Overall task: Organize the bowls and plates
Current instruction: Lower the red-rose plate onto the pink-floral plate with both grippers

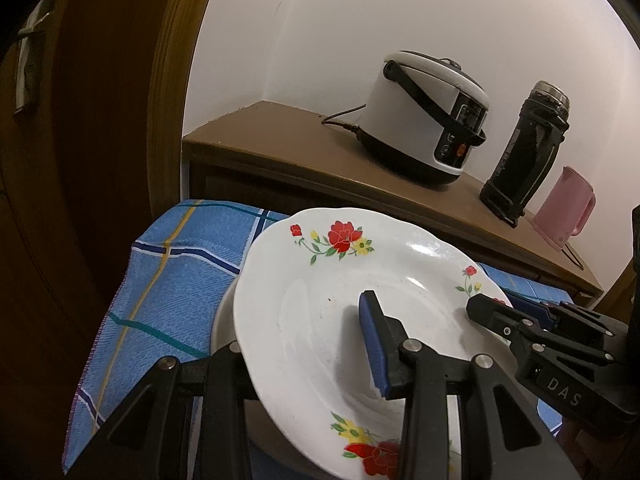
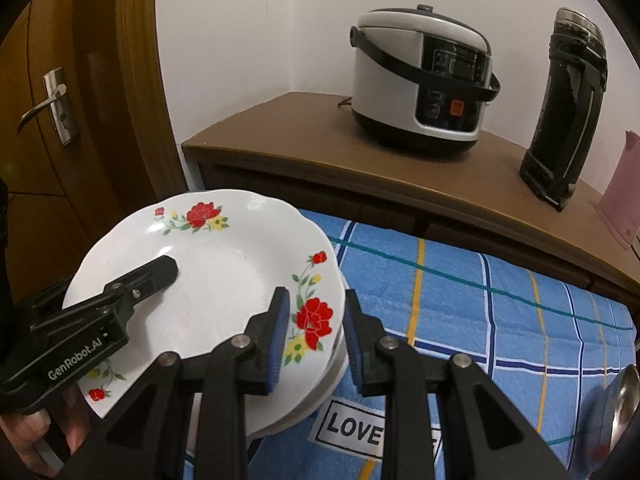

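Note:
A white plate with red flowers (image 1: 320,304) (image 2: 224,264) sits on top of a stack of white plates (image 2: 320,384) on a blue checked cloth (image 2: 480,312). My left gripper (image 1: 312,340) straddles the top plate's left rim, one finger above and one below, and looks closed on it. It shows in the right wrist view (image 2: 120,292) too. My right gripper (image 2: 316,332) is open, its blue pads (image 2: 280,328) either side of the plate's right rim, not pressing it. It also shows in the left wrist view (image 1: 520,320).
A wooden cabinet (image 2: 320,148) behind the cloth carries a white rice cooker (image 2: 424,76), a black flask (image 2: 568,112) and a pink jug (image 1: 564,208). A wooden door (image 2: 52,112) stands at the left. A metal ladle or bowl (image 2: 616,404) lies at the cloth's right edge.

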A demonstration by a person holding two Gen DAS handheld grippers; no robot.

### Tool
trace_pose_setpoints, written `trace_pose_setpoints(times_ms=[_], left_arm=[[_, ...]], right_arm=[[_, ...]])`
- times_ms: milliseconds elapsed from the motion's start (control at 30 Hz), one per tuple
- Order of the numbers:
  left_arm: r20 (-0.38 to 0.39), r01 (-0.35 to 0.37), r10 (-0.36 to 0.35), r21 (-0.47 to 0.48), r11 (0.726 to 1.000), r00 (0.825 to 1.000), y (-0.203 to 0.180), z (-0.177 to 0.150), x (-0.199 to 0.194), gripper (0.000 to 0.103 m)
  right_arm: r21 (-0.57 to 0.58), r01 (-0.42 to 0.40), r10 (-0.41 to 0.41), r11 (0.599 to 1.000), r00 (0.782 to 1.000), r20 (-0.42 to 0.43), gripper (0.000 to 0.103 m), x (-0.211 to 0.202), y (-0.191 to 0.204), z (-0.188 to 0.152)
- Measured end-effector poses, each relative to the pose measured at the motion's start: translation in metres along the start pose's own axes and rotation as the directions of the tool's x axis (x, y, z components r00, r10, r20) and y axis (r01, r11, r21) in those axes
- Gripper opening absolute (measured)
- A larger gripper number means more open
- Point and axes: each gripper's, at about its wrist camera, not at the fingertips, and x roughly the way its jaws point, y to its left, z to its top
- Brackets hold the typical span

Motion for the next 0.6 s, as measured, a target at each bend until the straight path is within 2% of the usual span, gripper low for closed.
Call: trace_pose_setpoints(times_ms=[600], left_arm=[[-0.026,-0.031,0.031,0.025,0.999,0.999,-0.003,-0.001,0.014,0.039]], right_arm=[[0.021,-0.004,0.004,1.0,1.0,-0.019,0.027,0.015,-0.003,0.0]])
